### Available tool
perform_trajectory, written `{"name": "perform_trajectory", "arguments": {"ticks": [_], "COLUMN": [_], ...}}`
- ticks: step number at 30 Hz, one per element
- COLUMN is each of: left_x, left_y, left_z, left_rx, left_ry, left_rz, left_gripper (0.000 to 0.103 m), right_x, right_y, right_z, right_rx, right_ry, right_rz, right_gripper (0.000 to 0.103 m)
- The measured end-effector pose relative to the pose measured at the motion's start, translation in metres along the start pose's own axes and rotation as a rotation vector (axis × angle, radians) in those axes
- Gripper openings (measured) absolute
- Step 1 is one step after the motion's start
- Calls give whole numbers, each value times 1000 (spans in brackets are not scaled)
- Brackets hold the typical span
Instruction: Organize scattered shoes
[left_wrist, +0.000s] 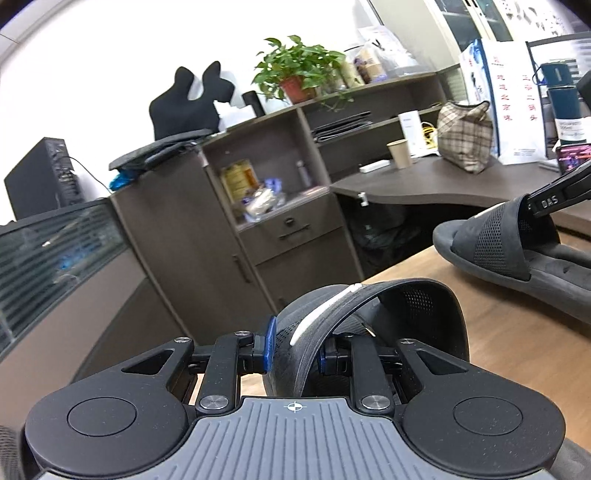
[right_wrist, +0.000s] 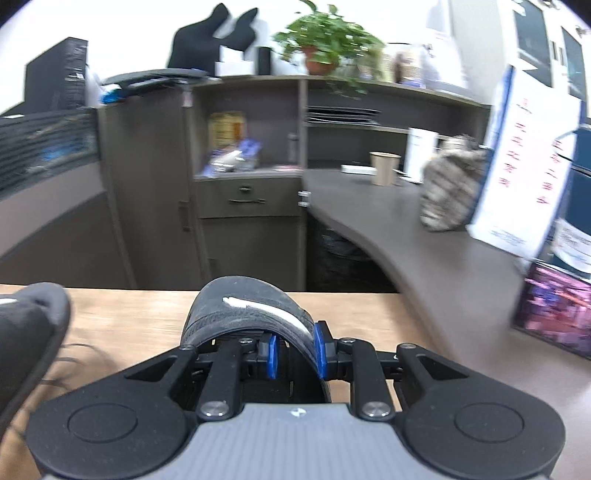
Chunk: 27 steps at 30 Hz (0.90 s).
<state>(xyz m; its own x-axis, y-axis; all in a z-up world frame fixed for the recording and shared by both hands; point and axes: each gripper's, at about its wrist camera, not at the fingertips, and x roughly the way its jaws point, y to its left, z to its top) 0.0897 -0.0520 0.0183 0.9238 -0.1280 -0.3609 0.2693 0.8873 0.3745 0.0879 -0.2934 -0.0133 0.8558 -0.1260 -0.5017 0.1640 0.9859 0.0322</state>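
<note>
Two dark grey slippers with white-striped straps are over a wooden table (left_wrist: 509, 339). My left gripper (left_wrist: 297, 350) is shut on the strap of one slipper (left_wrist: 369, 325), which is tipped on its side near the table's left end. The other slipper (left_wrist: 498, 243) lies to the right, and one right-gripper finger (left_wrist: 546, 203) reaches under its strap. In the right wrist view my right gripper (right_wrist: 296, 352) is shut on that slipper's strap (right_wrist: 243, 310), its blue pads on either side. The left-held slipper (right_wrist: 33, 325) shows at the left edge.
Beyond the table stand a brown cabinet (left_wrist: 221, 236) and a curved dark desk (right_wrist: 406, 229) with a paper cup (right_wrist: 384, 168), a plaid bag (left_wrist: 465, 140) and a white paper bag (right_wrist: 524, 166). A potted plant (left_wrist: 295, 70) sits on top.
</note>
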Motion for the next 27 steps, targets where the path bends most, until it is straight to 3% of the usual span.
{"name": "perform_trajectory", "arguments": {"ticks": [8, 16, 19, 21, 23, 27], "left_x": [11, 21, 25, 30, 35, 48], "left_y": [-19, -37, -48, -58, -69, -92], "left_z": [9, 18, 18, 21, 23, 30], "left_rx": [-20, -7, 12, 23, 34, 68], "left_ry": [-2, 0, 13, 22, 27, 36], "left_rz": [-7, -30, -51, -65, -80, -95], "left_gripper": [21, 21, 21, 21, 21, 21], "right_x": [29, 35, 31, 26, 16, 4], "right_y": [-34, -37, -36, -42, -56, -68], "right_z": [-9, -11, -14, -16, -22, -29], "right_rx": [75, 18, -10, 7, 60, 79], "right_ry": [21, 24, 32, 40, 43, 17], "right_rz": [-72, -62, -36, 5, 76, 129], "right_gripper": [22, 24, 33, 57, 74, 78]}}
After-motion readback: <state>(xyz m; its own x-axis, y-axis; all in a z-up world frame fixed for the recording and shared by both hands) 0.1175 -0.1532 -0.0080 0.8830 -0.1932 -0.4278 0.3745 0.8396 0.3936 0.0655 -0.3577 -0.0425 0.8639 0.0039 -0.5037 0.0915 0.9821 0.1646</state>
